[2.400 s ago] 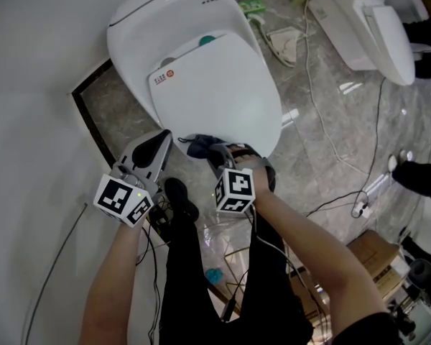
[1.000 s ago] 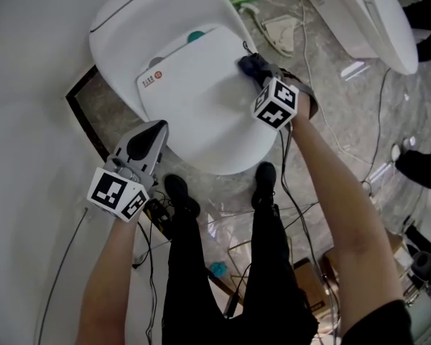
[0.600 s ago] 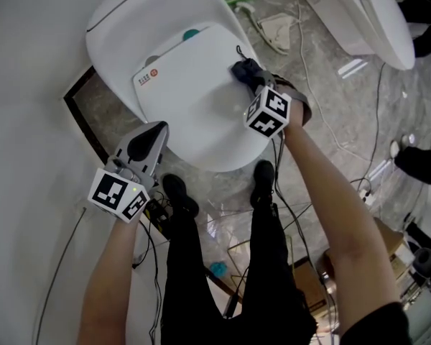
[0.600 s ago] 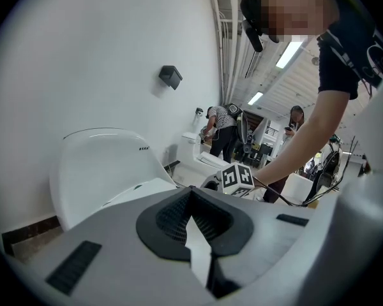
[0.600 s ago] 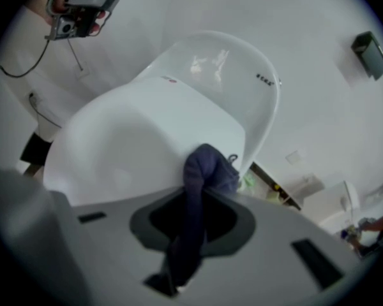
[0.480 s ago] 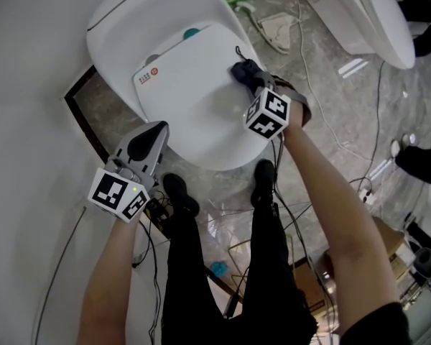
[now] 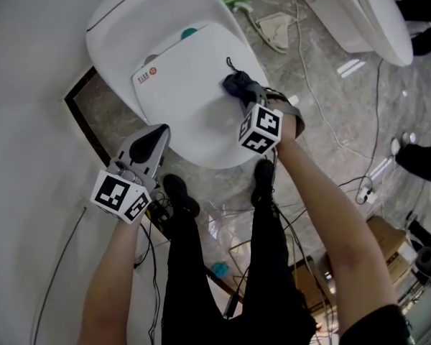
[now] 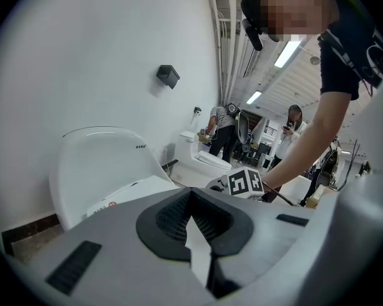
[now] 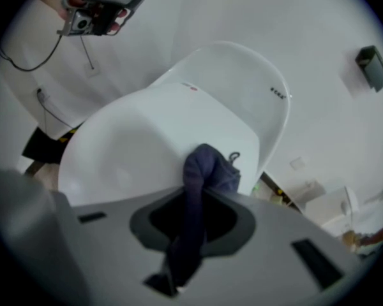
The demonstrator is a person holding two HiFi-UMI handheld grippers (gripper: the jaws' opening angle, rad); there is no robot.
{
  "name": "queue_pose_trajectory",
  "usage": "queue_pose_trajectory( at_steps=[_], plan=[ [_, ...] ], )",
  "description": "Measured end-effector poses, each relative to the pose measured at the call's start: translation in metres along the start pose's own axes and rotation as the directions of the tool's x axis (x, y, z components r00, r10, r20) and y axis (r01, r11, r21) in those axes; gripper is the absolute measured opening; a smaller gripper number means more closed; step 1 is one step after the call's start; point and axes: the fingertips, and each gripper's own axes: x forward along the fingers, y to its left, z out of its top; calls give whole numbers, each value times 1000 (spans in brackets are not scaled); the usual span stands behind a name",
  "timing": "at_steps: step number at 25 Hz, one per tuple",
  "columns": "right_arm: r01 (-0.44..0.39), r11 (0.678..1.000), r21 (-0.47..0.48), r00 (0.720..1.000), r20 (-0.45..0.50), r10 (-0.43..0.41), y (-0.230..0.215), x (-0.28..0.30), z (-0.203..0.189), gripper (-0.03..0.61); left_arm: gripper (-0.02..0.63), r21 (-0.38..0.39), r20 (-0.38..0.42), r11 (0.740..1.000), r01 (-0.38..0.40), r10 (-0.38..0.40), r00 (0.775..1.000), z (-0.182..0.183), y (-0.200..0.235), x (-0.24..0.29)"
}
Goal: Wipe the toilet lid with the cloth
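A white toilet with its lid [image 7: 187,106] shut stands against the wall; the lid [image 9: 153,145] fills the right gripper view. My right gripper [image 7: 244,92] is shut on a dark blue cloth [image 7: 235,85] and presses it onto the lid's right side. In the right gripper view the cloth [image 9: 201,177] hangs bunched between the jaws, touching the lid. My left gripper [image 7: 154,142] hovers off the lid's front left edge, jaws together with nothing between them. The left gripper [image 8: 195,234] view looks over the lid [image 8: 124,193] toward the right gripper's marker cube [image 8: 246,182].
The person's legs and shoes [image 7: 179,196] stand in front of the bowl. Cables [image 7: 323,121] run over the marble floor at right. A second toilet [image 7: 373,13] is at the top right. A cardboard box [image 7: 381,250] lies at lower right. A wall is on the left.
The right gripper with the cloth went from the lid's front edge to its far right side, then slid left and slightly toward me. The left gripper stayed in place.
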Motion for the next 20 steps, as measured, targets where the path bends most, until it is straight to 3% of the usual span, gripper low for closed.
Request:
queue_pose_trajectory(
  at_steps=[20],
  plan=[
    [-82,996,-42,995,57,85,79,-24,13,69,14,0,2,1000,6,-6,1000,3,-9,3]
  ],
)
